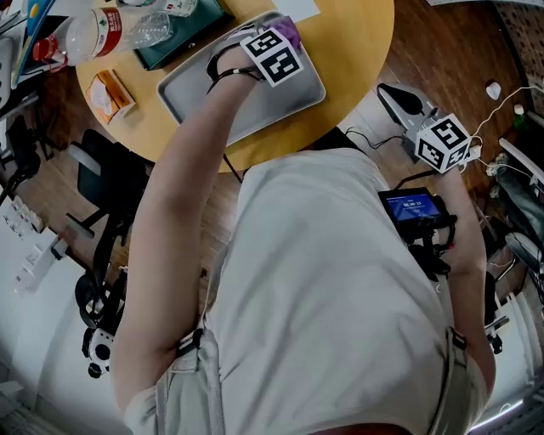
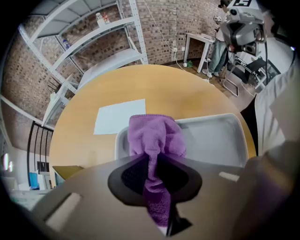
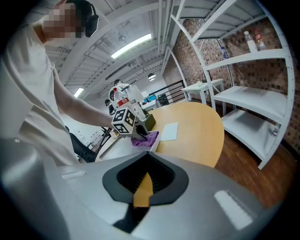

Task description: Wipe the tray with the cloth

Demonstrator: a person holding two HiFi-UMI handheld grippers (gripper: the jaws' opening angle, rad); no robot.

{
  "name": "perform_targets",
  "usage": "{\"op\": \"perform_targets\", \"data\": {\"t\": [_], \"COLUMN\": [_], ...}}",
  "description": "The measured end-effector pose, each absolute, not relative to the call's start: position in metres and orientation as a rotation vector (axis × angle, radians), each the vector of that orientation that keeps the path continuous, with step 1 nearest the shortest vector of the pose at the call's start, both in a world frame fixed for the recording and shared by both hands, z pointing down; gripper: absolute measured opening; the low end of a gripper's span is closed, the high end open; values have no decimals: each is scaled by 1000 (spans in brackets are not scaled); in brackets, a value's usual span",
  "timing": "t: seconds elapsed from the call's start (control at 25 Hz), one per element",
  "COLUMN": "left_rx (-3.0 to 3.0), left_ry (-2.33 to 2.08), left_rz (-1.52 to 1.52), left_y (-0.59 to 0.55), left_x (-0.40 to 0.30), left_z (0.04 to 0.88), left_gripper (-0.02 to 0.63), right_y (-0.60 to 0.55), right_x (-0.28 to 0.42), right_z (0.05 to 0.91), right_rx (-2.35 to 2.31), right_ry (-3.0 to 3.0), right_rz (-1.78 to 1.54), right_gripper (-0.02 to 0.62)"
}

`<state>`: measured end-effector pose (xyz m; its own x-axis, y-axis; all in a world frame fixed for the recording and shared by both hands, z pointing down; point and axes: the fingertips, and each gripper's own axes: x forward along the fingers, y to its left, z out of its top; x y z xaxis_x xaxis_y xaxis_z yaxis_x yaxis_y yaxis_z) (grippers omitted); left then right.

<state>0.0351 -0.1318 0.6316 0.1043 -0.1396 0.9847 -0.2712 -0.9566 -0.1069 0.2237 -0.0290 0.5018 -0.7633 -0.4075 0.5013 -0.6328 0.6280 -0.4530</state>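
Small orange box (image 1: 109,95) on round wooden table (image 1: 357,42), left of tray. Grey tray (image 1: 255,106) near table edge. Left gripper (image 2: 152,159) clenched on purple cloth (image 2: 157,133); cloth bunched on tray corner nearest 1 white paper sheet (image 2: 119,115). Right gripper (image 1: 395,95) off table, over floor, jaws together, nothing between.

Cloth (image 1: 291,32): only one purple corner showed in the head view; the rest lay under the marker cube (image 1: 274,56).
Left gripper (image 2: 151,161): its jaws were hidden from the head view by that cube.
Tray (image 1: 191,93): its middle was covered by the forearm (image 1: 183,161); in the left gripper view its near edge was screened.
Paper sheet (image 1: 297,7): was cut by the top edge.
Bottle (image 1: 110,30): label print was too small to read.
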Motion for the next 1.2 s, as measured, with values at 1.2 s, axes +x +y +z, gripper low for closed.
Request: {"op": "perform_targets", "data": {"t": [1.2], "left_rx": [2141], "left_ry": [-640], "left_rz": [1959], "left_y": [-112], "left_x": [-102], "left_z": [630], "left_gripper": [52], "right_y": [-39], "right_x": [153], "right_z": [491], "right_rx": [610], "right_ry": [-2536], "right_rz": [804], "right_gripper": [2]}}
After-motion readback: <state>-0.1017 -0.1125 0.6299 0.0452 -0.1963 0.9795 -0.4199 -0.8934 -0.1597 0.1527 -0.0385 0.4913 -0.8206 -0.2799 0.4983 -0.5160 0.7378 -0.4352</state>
